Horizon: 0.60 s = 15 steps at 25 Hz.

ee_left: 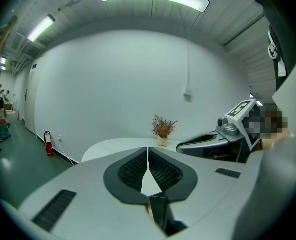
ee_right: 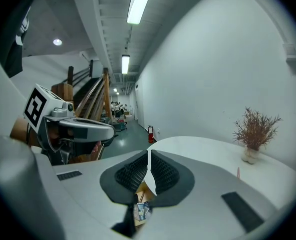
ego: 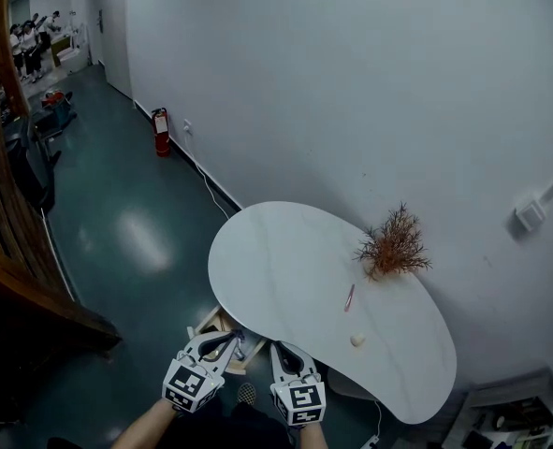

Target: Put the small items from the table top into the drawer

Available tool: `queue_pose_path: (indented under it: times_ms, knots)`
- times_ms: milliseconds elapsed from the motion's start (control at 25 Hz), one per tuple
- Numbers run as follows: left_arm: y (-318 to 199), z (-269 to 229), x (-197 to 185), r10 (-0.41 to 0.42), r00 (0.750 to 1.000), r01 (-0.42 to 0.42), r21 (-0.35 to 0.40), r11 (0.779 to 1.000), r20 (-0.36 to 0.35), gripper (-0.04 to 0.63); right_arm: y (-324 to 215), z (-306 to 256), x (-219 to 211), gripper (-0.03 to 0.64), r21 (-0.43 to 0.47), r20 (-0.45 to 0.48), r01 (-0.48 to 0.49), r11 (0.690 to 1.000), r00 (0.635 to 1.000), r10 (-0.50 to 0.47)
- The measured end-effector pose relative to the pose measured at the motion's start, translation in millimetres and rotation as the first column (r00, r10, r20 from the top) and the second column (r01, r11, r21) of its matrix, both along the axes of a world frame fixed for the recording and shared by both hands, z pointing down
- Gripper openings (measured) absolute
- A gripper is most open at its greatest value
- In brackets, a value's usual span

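White wall backs a kidney-shaped table [ego: 285, 260]. Over its open drawer [ego: 211, 323] hover the left gripper [ego: 230, 340] and right gripper [ego: 282, 351], both with jaws pressed together and empty. Rightward, a pink stick [ego: 349, 297] and a cream lump [ego: 357, 340] lie on the tabletop. Fetching has probably yet to start: spread the jaws, reach for the lump.

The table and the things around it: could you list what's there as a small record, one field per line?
Table: white table, kidney-shaped, against the wall
Decoration: dried plant in a small pot, on the wall side
Small items on top: thin pink stick; pale lump
Drawer: wooden drawer, open below the table's near edge
Left claw: shut, empty
Right claw: shut, empty
Floor: red fire extinguisher by the wall
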State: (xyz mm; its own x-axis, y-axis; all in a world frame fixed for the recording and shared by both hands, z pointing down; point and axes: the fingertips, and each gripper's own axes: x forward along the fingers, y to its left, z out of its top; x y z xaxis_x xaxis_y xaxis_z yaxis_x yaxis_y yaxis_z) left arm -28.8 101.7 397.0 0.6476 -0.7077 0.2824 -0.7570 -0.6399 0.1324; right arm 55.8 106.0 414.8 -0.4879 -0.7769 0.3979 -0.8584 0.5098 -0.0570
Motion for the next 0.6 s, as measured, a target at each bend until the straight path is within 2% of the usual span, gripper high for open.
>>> queue_pose_path:
  times_ms: [320,600]
  knots:
    - [-7.9,4.2,25.6,0.115,0.993,-0.115,-0.003,0.993,-0.01,0.025,2.0,2.5,25.5,0.041,-0.008,-0.006,-0.122,0.992,0.992,0.122]
    - [-19.9,7.0,52.7,0.241,0.971,-0.241,0.011,0.97,-0.005,0.025,2.5,10.4,63.1,0.041,-0.003,-0.02,-0.291,0.957,0.957,0.291]
